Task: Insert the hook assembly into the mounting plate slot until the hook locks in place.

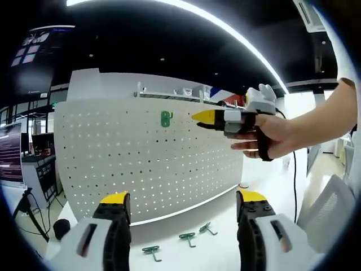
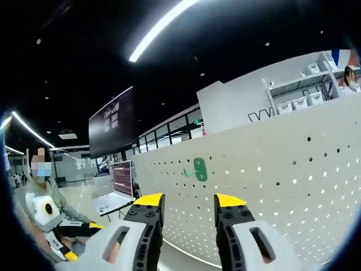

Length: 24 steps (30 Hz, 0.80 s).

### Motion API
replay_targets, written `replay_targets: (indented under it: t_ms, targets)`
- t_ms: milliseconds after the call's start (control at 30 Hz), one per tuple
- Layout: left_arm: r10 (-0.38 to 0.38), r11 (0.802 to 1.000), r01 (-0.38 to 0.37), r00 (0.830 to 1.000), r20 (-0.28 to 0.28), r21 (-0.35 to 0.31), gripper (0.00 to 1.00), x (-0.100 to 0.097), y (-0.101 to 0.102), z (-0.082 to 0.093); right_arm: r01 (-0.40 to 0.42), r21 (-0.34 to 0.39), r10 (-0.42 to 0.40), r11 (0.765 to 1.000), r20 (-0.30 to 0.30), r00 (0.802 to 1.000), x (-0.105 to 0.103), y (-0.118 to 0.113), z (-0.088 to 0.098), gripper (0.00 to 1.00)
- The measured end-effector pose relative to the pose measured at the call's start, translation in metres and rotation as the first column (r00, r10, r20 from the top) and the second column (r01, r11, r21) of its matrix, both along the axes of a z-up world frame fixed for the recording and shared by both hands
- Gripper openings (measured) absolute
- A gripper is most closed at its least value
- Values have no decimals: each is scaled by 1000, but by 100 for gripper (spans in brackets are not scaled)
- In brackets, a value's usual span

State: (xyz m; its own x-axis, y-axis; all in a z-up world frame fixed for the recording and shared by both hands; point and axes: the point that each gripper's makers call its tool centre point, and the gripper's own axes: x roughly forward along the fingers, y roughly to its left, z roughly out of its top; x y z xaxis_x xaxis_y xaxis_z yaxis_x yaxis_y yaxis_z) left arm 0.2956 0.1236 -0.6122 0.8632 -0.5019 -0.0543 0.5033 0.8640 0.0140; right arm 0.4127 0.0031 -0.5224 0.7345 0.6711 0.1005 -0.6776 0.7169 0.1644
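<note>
Hooks (image 1: pixel 187 239) lie below pegboard (image 1: pixel 141 164); right gripper view shows laptop (image 2: pixel 115 192).

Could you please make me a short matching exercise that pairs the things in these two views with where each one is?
Things:
1. green hook
2. three loose hooks
3. right gripper
4. left gripper

Places:
A. lying on the white table at the foot of the board
B. mounted high on the white pegboard
C. held in a hand, open in front of the board's top edge
D. low in the left gripper view, jaws open, facing the board

Pairs: 1-B, 2-A, 3-C, 4-D
</note>
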Motion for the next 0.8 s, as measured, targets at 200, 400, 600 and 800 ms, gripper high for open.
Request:
replay_targets:
  t_ms: [200,400,600,800]
  targets:
    - [-11,1000,11,1000,-4,7,79,-2,0,1,-14,-28,14,1000,12,1000,-18,-15,-8,37]
    - [-21,1000,21,1000,-9,-5,79,-3,3,2,-29,-39,30,999,13,999,-39,-29,-17,38]
    - [1,1000,-1,1000,-19,13,79,-2,13,0,-5,-31,5,1000,0,1000,-58,-48,-27,40]
    - [-1,1000,1,1000,-25,15,80,-5,17,0,-5,-39,4,999,-4,1000,-73,-59,-36,42]
